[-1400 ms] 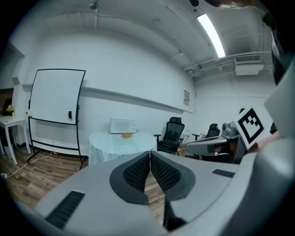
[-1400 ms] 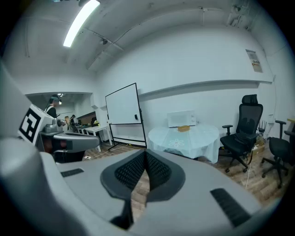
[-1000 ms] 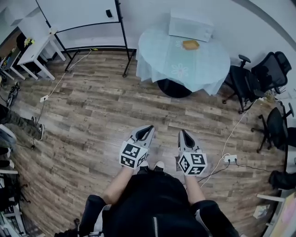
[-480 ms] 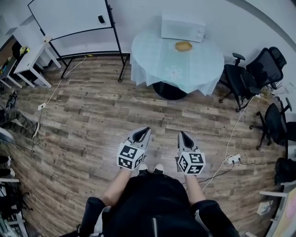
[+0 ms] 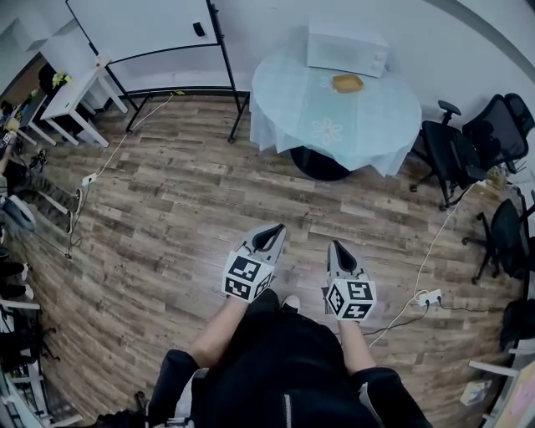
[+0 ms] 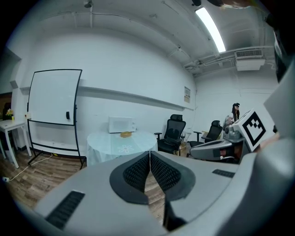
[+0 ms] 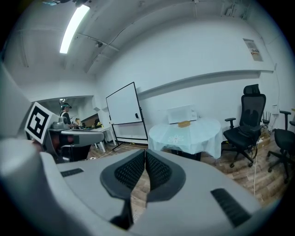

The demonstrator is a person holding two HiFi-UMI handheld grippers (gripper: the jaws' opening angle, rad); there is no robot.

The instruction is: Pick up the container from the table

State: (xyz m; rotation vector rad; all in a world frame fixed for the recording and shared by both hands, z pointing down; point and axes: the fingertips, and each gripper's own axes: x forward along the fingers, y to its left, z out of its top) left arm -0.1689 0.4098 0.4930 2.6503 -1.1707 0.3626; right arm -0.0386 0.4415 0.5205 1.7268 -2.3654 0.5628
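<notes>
There is one container [image 5: 346,83], a small flat orange-tan thing. It lies on the single round bench [image 5: 334,125], which is draped in a pale cloth with a flower print. One white microwave [image 5: 347,48] stands on the same bench at its back, and the container sits just in front of it. One whiteboard [image 5: 142,25] on a black frame stands to the left of the bench. The head view shows three black office chairs [image 5: 451,150] to the right.

There are two tongs, each with a marker cube, held side by side low over the wooden floor [image 5: 167,209]. Both point toward the bench and are well apart from it. The left tongs [image 5: 272,230] are clenched: in the left gripper view their ribbed black pads meet at the tips with nothing between them. The right tongs [image 5: 334,247] are also pressed tip to tip and empty. Neither touches anything.

From both gripper views the container [image 6: 125,134] is only a small spot on the cloth, too small to show its shape or contents. The cloth hides most of the bench's dark base. The picture's edge cuts off the rightmost chairs. One white power strip [image 5: 429,297] lies on the floor near the right tongs.
</notes>
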